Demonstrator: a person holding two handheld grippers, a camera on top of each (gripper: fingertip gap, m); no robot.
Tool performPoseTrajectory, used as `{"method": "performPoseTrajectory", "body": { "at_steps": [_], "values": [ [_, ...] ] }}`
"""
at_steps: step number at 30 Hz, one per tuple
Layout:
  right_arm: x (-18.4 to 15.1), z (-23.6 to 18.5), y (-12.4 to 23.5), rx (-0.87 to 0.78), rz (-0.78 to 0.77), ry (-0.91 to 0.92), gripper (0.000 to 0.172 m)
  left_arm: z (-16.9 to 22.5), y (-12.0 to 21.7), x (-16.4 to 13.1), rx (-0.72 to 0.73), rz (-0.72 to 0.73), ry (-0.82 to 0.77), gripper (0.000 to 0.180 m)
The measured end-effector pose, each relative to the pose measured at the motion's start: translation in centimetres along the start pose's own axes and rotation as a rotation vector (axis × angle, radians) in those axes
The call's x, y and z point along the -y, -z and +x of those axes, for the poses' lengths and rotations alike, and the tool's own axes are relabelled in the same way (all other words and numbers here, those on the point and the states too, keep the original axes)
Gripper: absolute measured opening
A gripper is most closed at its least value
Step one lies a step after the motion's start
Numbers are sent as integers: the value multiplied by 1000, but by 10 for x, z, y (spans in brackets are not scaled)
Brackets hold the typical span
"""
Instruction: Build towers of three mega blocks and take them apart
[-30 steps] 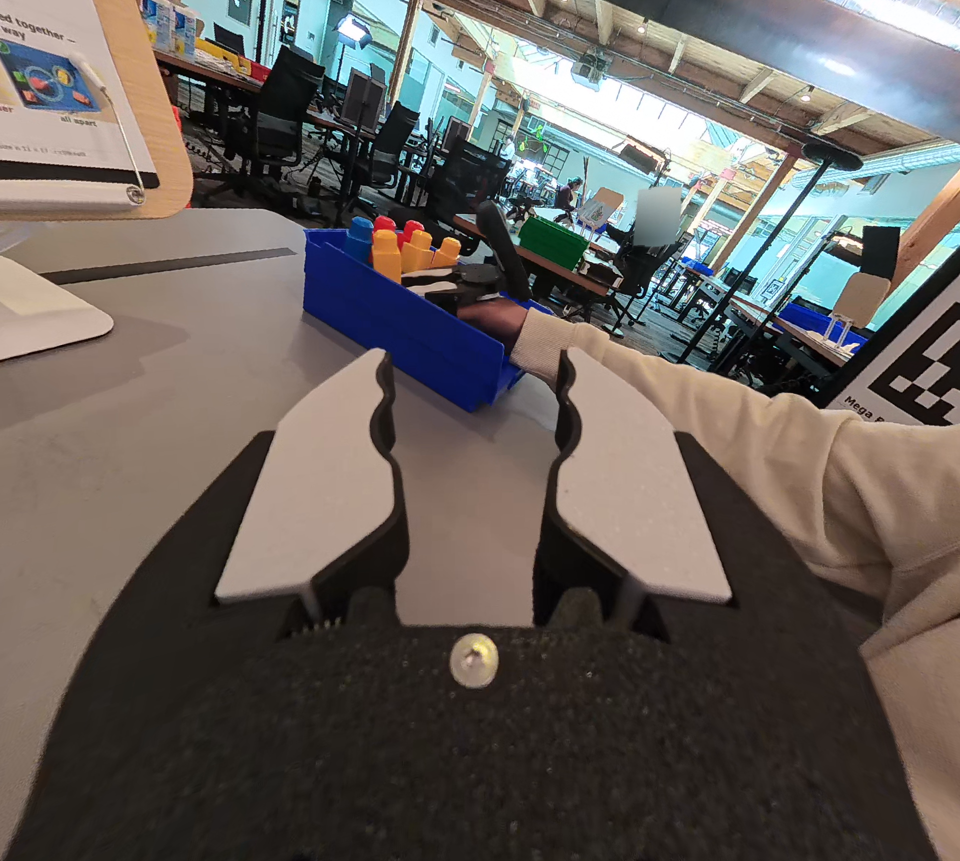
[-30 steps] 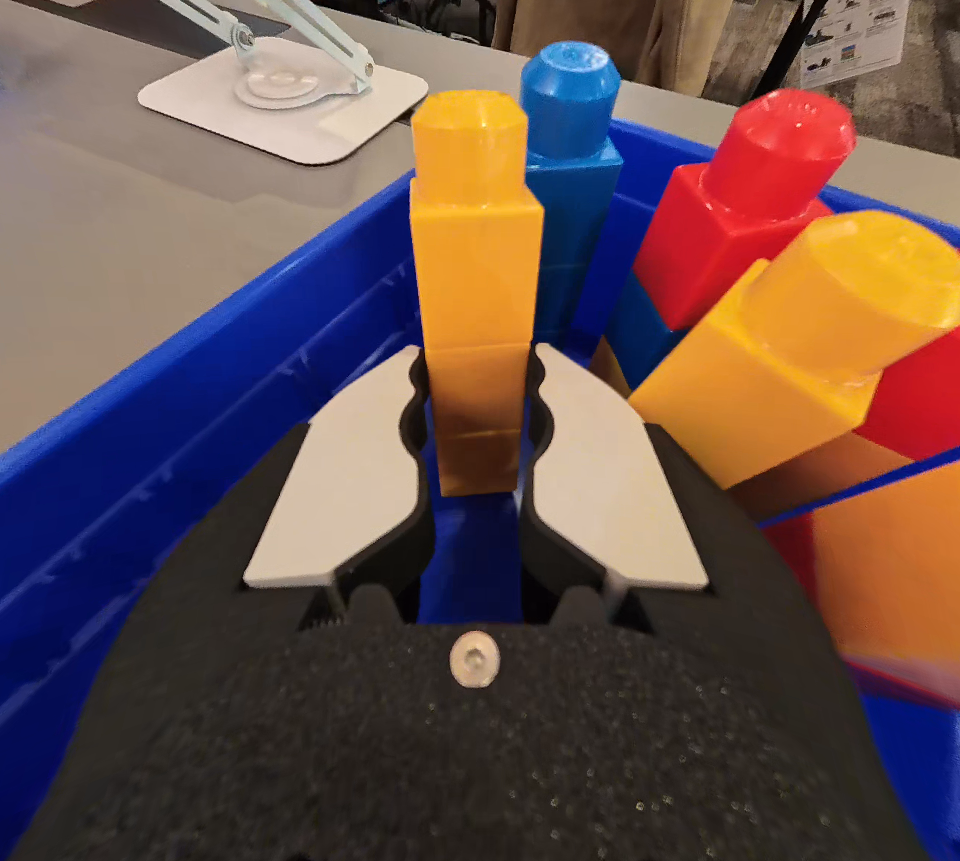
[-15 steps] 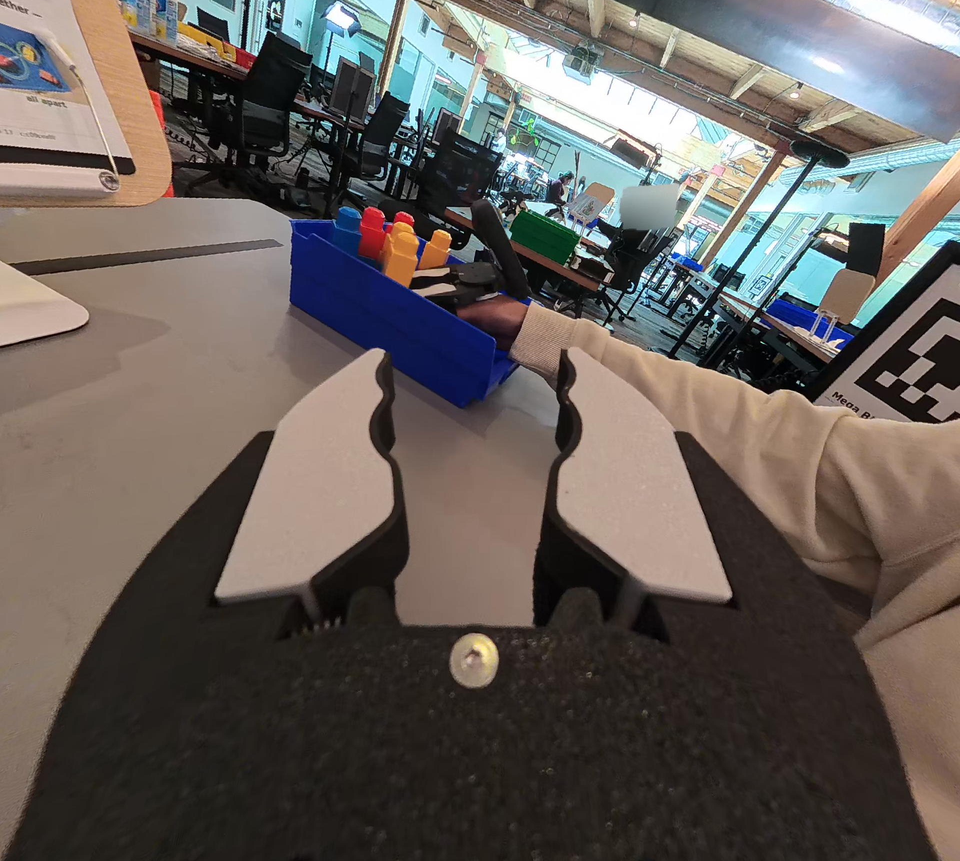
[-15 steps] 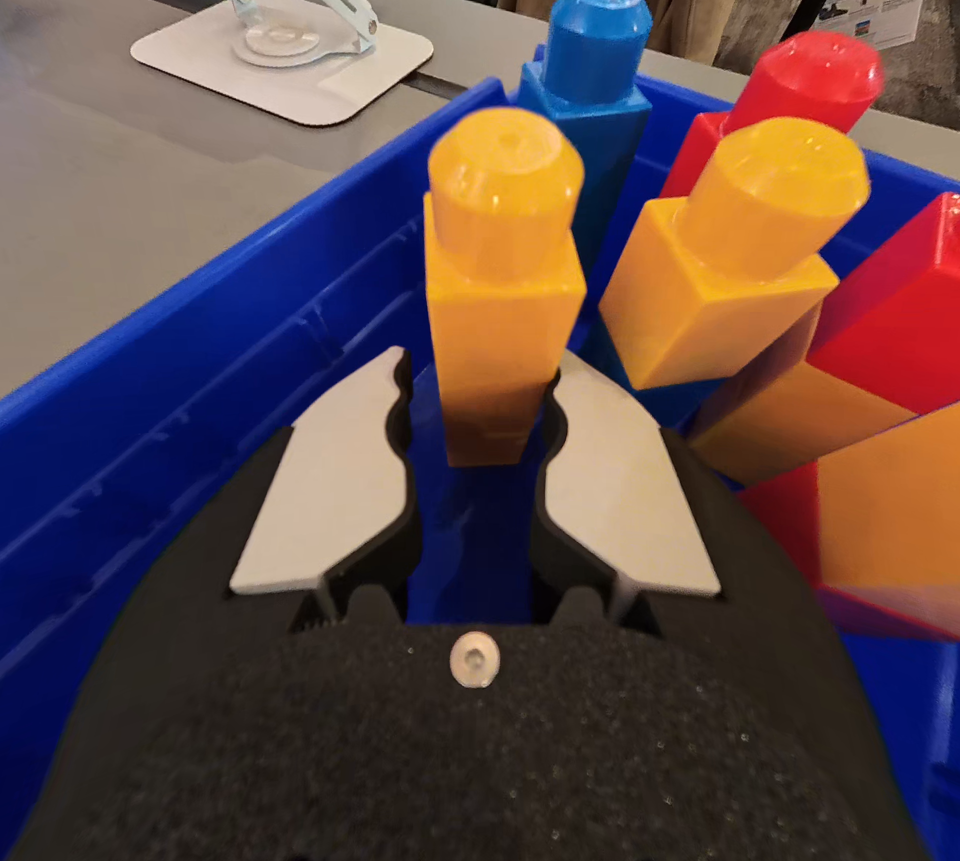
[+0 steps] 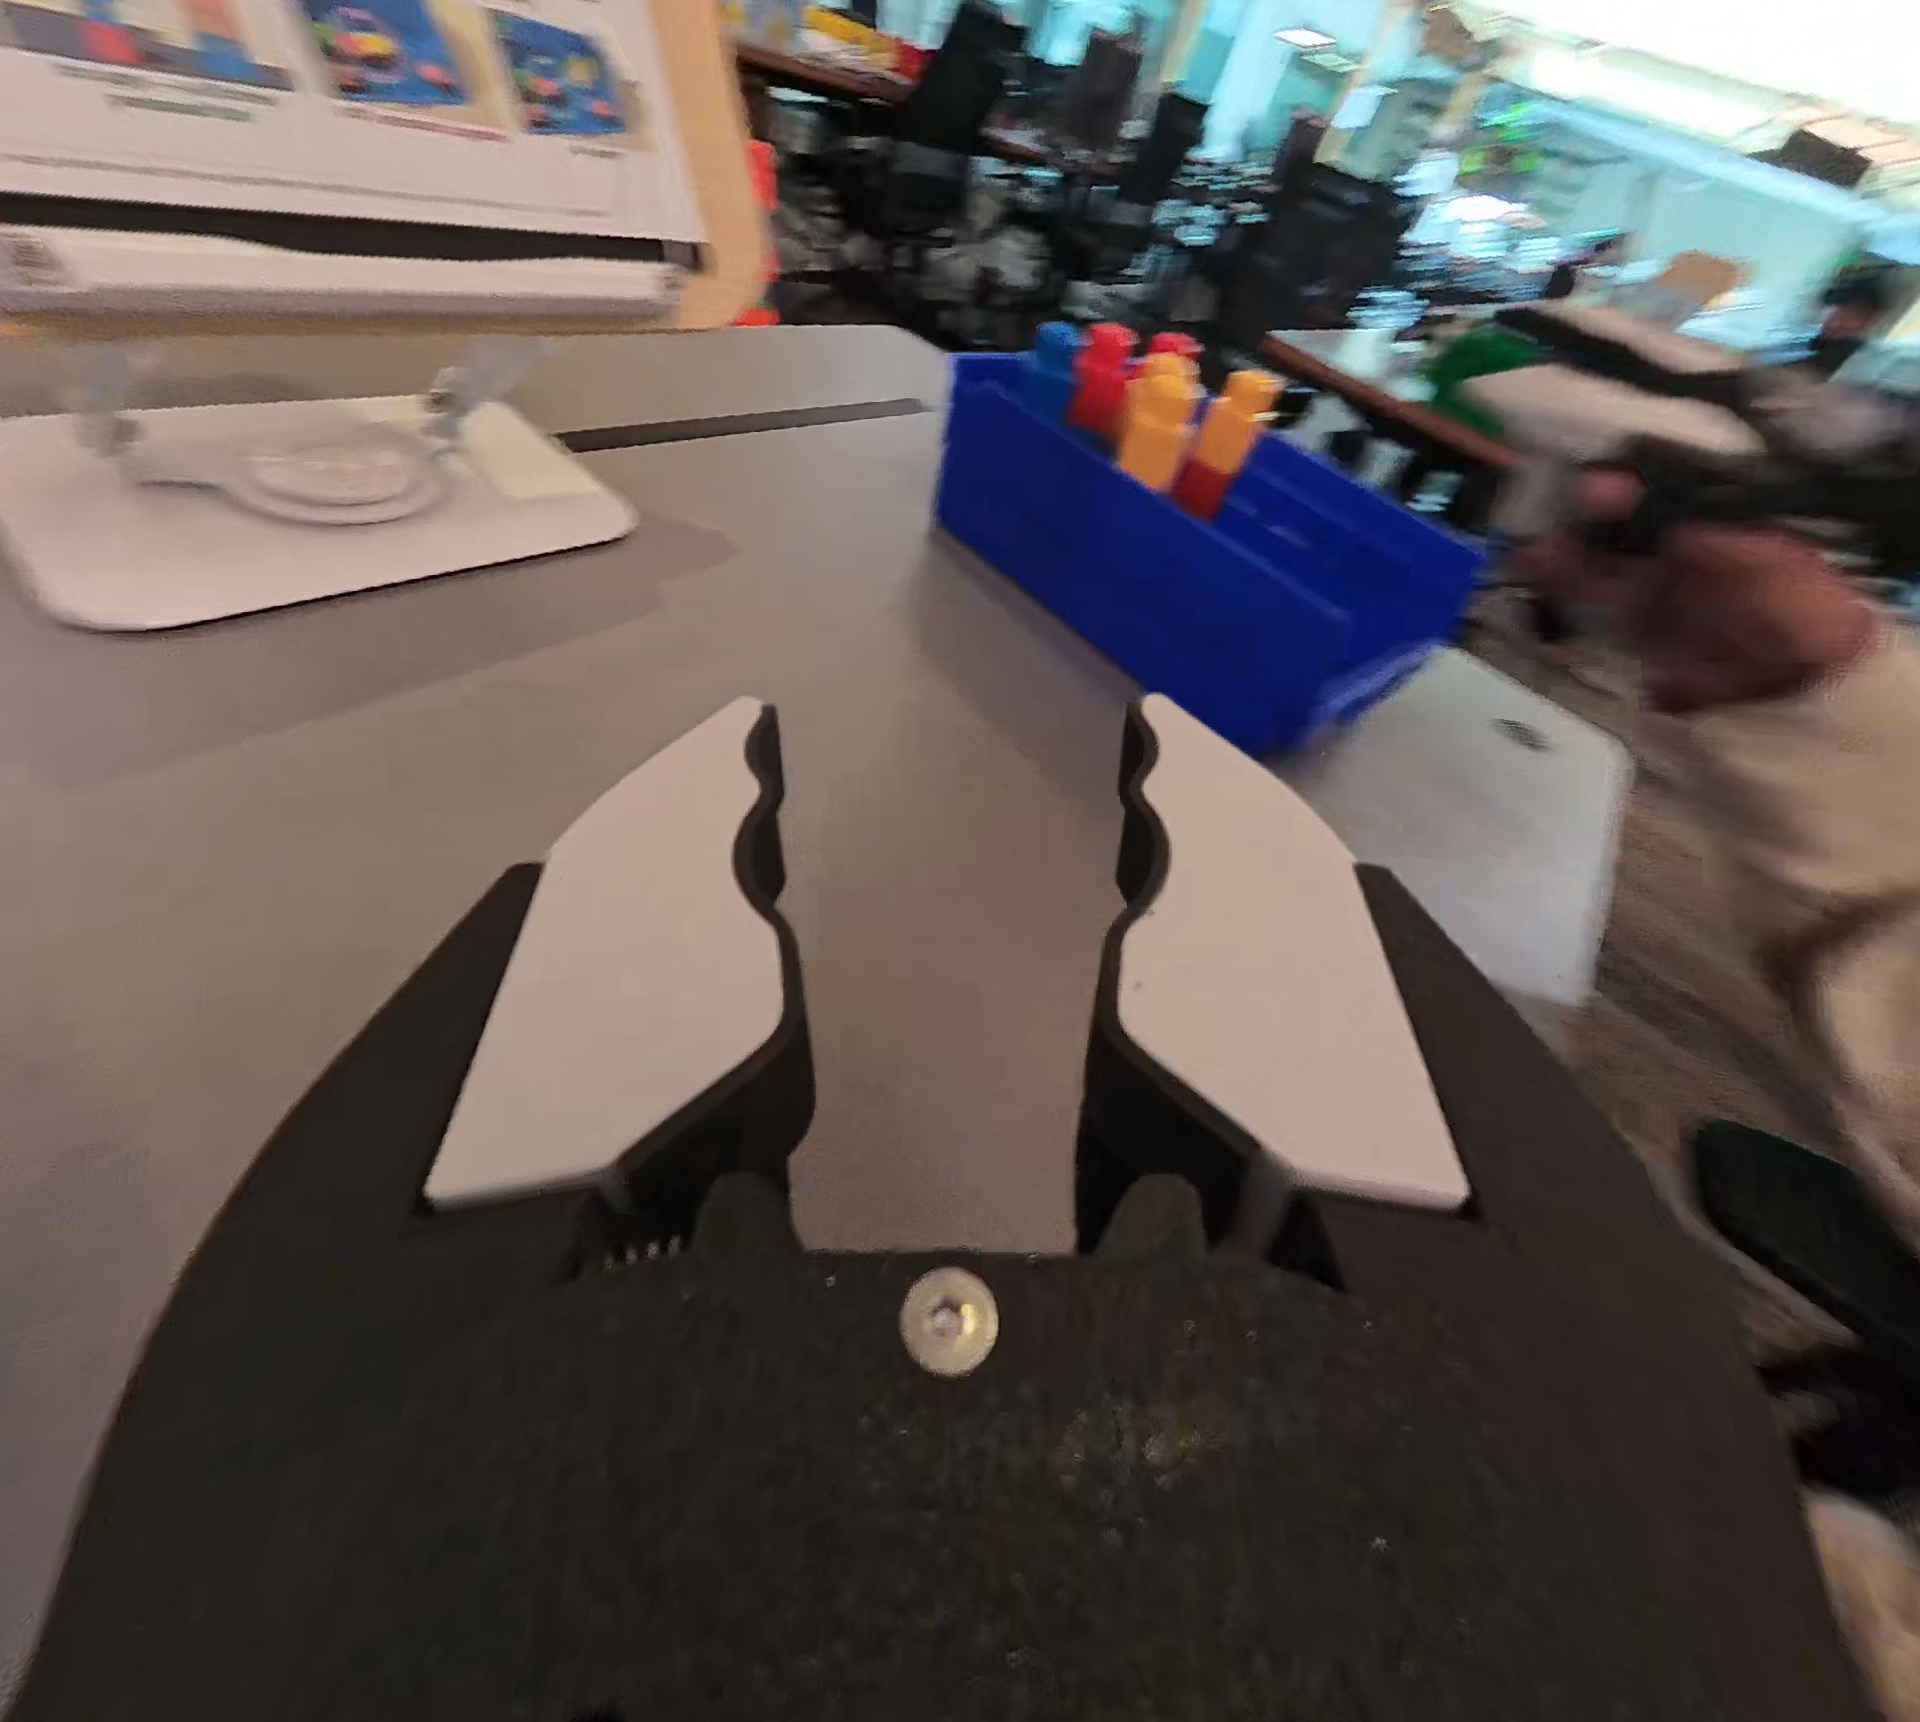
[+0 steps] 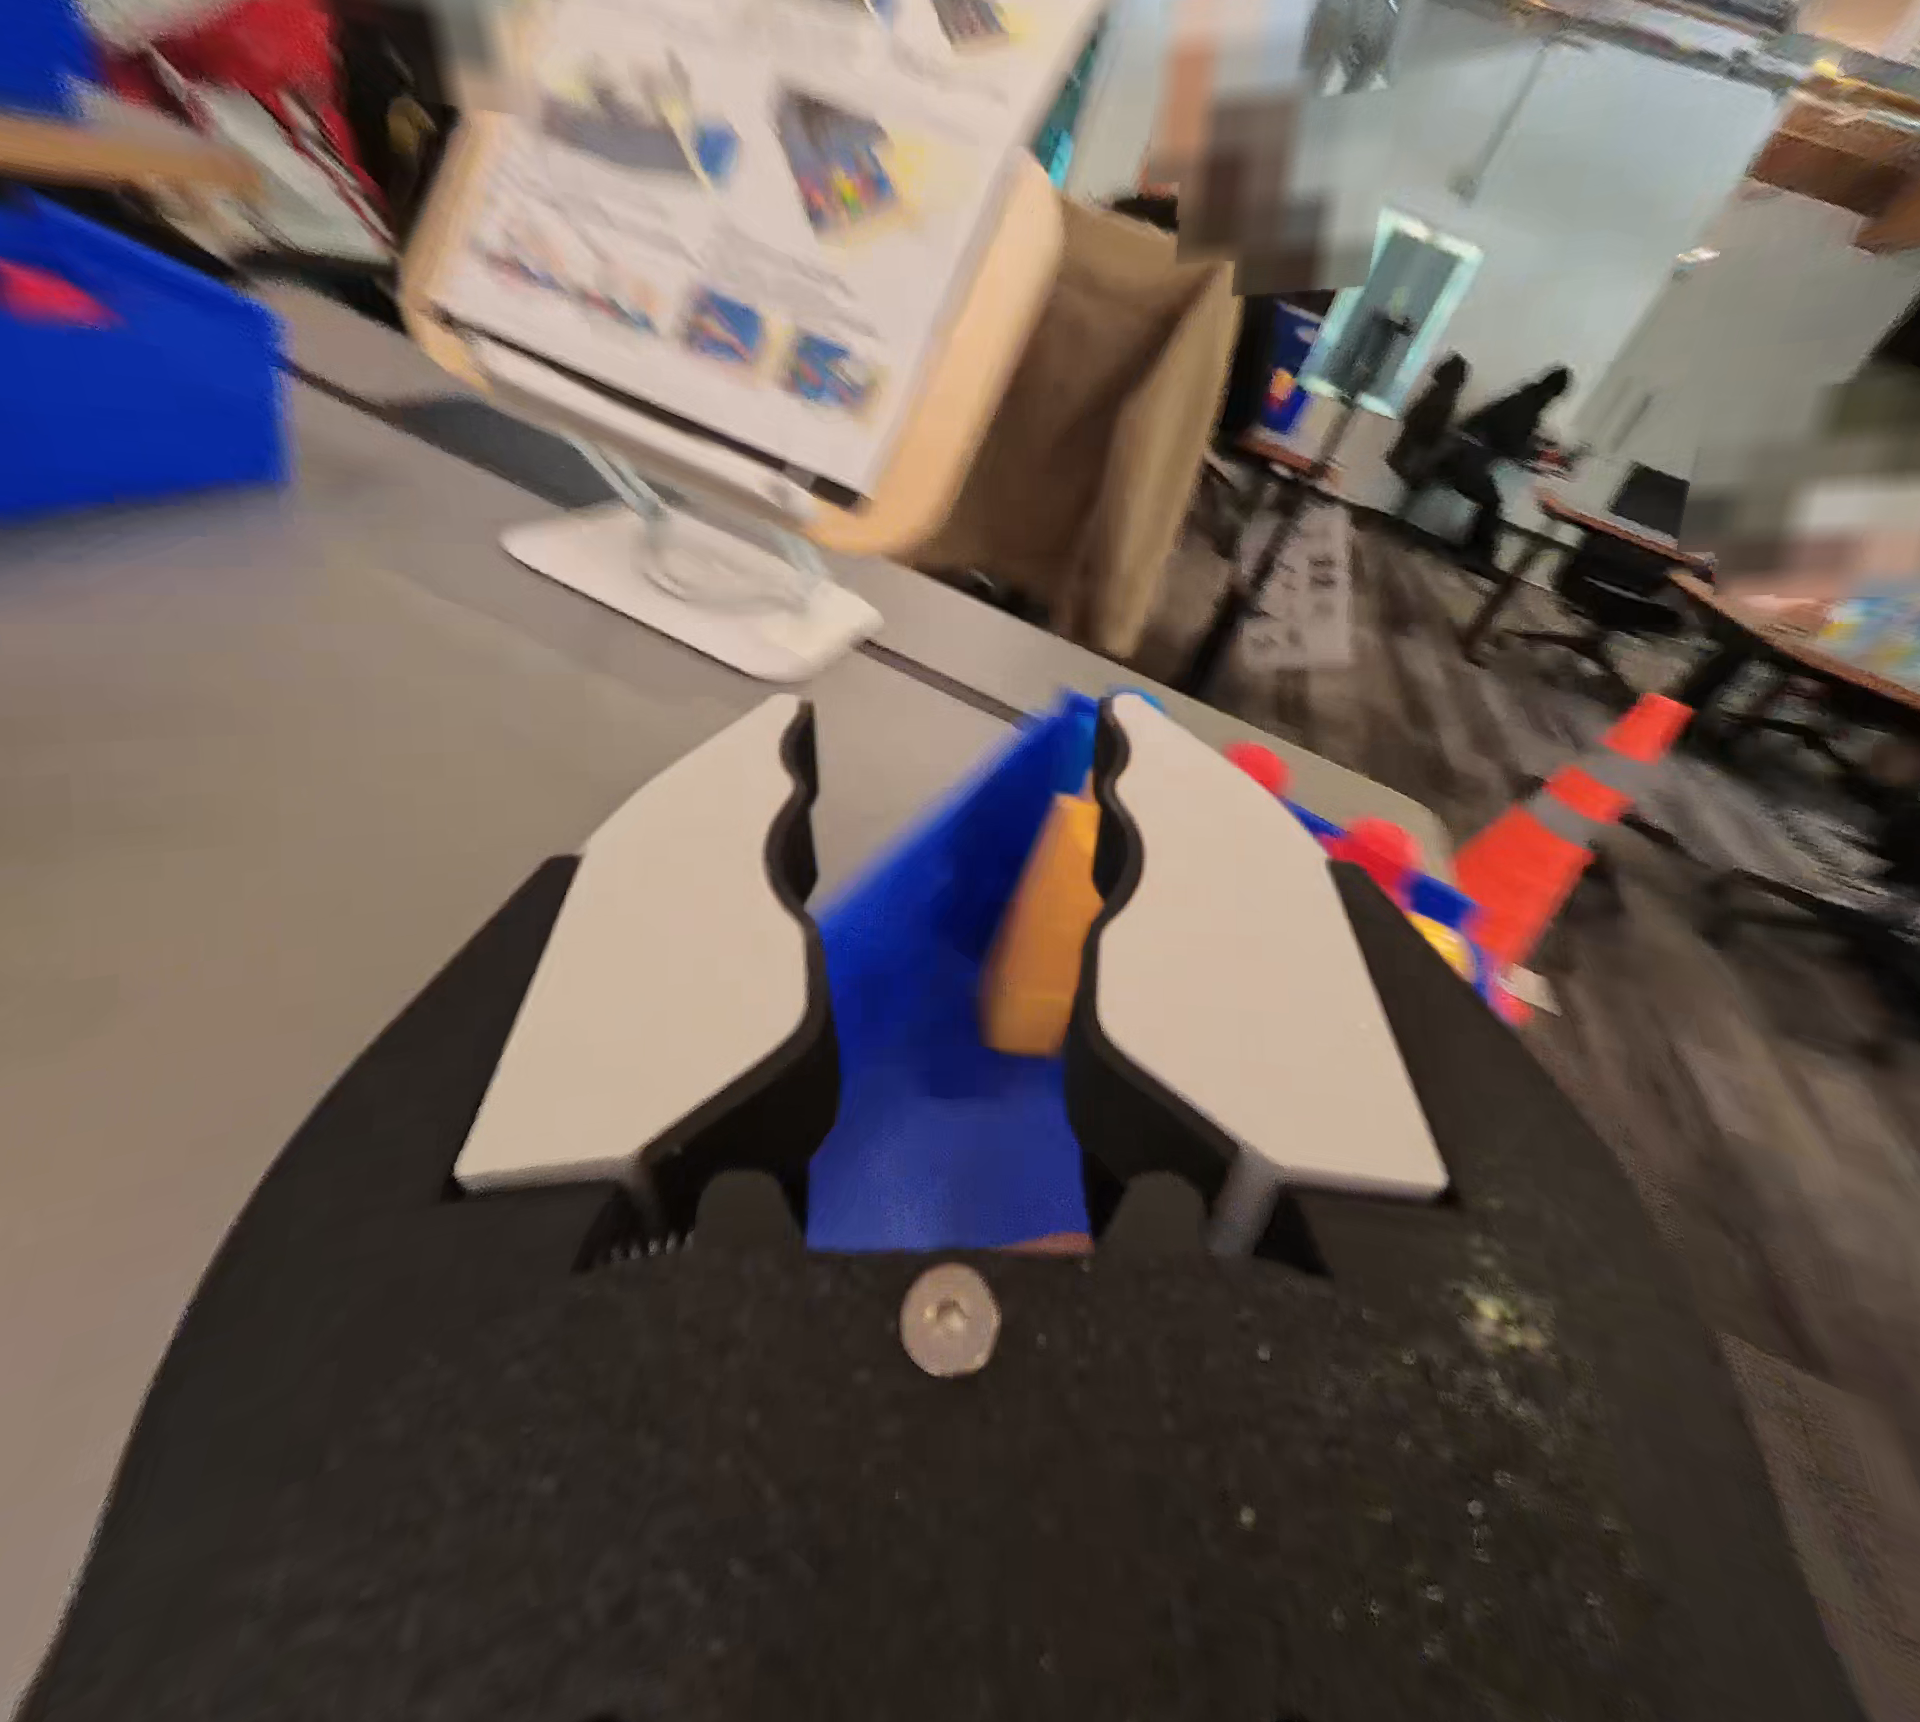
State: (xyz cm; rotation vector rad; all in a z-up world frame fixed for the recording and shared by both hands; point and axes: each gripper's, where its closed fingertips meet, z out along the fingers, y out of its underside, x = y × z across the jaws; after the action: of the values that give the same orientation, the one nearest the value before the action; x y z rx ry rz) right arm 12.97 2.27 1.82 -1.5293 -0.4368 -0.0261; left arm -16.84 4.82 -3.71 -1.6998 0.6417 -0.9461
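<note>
One blue bin (image 5: 1195,592) with five upright block towers (image 5: 1153,425); two open tongs (image 5: 945,727).

Glossy plastic bin (image 5: 1195,592); matt grey table (image 5: 312,841).

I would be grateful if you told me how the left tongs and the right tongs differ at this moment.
The left tongs hover over bare grey table, short of the blue bin; the right tongs sit above that bin. Only table shows between the left fingers; bin wall and an orange block show between the right. Both are open and empty.
</note>
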Motion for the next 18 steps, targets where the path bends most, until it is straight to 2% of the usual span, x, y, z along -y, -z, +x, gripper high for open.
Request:
{"method": "performPoseTrajectory", "body": {
  "at_steps": [1, 3, 5, 8, 10, 12, 18],
  "values": [
    [12, -29, 1, 65, 40, -61, 49, -14, 2, -4, 105, 2, -18, 60],
    [17, -99, -7, 243, 63, -166, 60, -22, 2, -15, 185, -33, -52, 60],
    [5, -167, -22, 398, 52, -224, 67, -22, 0, -29, 217, -96, -53, 68],
    [-26, -223, -52, 447, 2, -133, 67, -14, 1, -46, 215, -143, -33, 66],
    [-38, -233, -69, 428, 18, -45, 69, -9, 2, -61, 206, -200, -13, 65],
    [-41, -225, -79, 371, 64, 10, 63, -8, 6, -77, 227, -254, -39, 64],
    [-43, -198, -72, 292, 120, -30, 60, -12, 22, -110, 245, -323, -39, 65]
  ]
}}
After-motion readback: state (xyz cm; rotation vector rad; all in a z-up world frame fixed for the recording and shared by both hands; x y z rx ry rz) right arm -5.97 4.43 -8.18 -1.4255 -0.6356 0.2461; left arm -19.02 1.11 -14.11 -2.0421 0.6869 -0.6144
